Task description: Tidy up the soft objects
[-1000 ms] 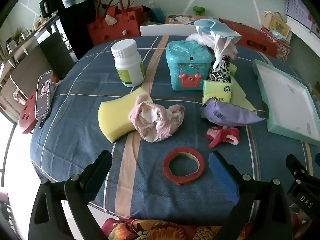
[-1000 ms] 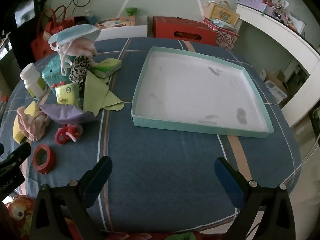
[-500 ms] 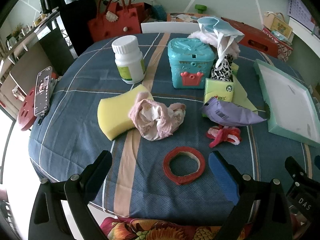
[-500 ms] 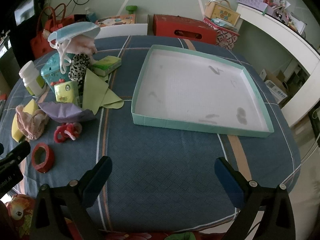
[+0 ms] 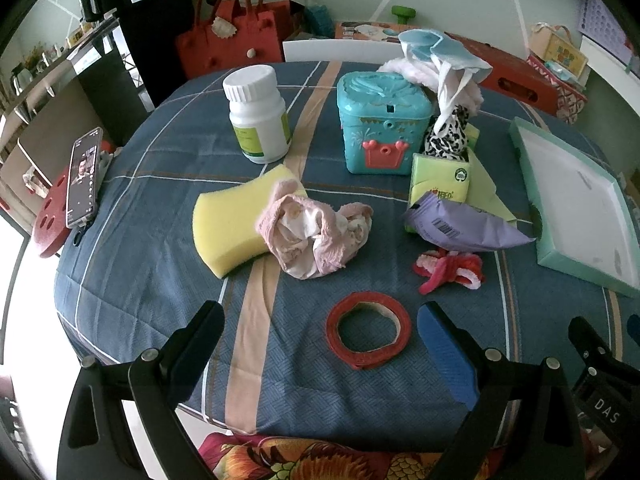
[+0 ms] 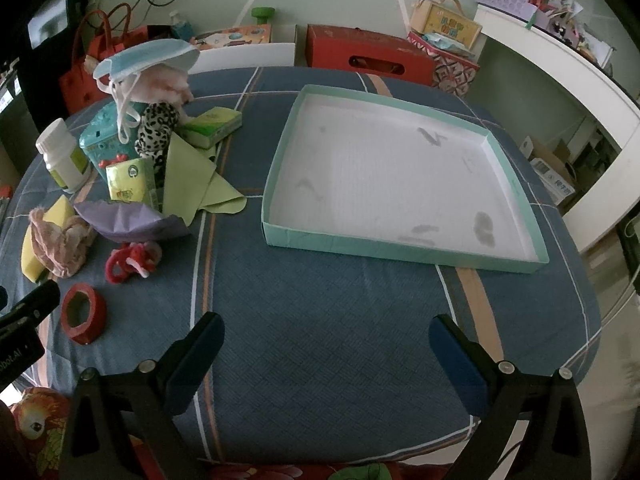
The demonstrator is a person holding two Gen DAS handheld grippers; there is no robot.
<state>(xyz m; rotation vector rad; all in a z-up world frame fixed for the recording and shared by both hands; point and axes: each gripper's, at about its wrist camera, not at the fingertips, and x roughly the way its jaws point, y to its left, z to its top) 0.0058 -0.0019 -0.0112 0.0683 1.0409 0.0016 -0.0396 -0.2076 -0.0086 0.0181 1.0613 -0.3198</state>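
A crumpled pink cloth lies mid-table against a yellow sponge. A red-pink scrunchie lies to its right, and a purple pouch behind that. A blue face mask and a leopard cloth sit by the teal box. An empty teal tray fills the right wrist view. My left gripper is open near the table's front edge, above a red tape roll. My right gripper is open over bare tablecloth, short of the tray.
A white pill bottle, green tissue packs and a green cloth stand among the pile. A phone rests at the table's left edge. Red bags and boxes stand behind the table.
Both views have shifted slightly; the grippers have pulled back a little from the table. Nothing on the table has moved, and both grippers stay open.
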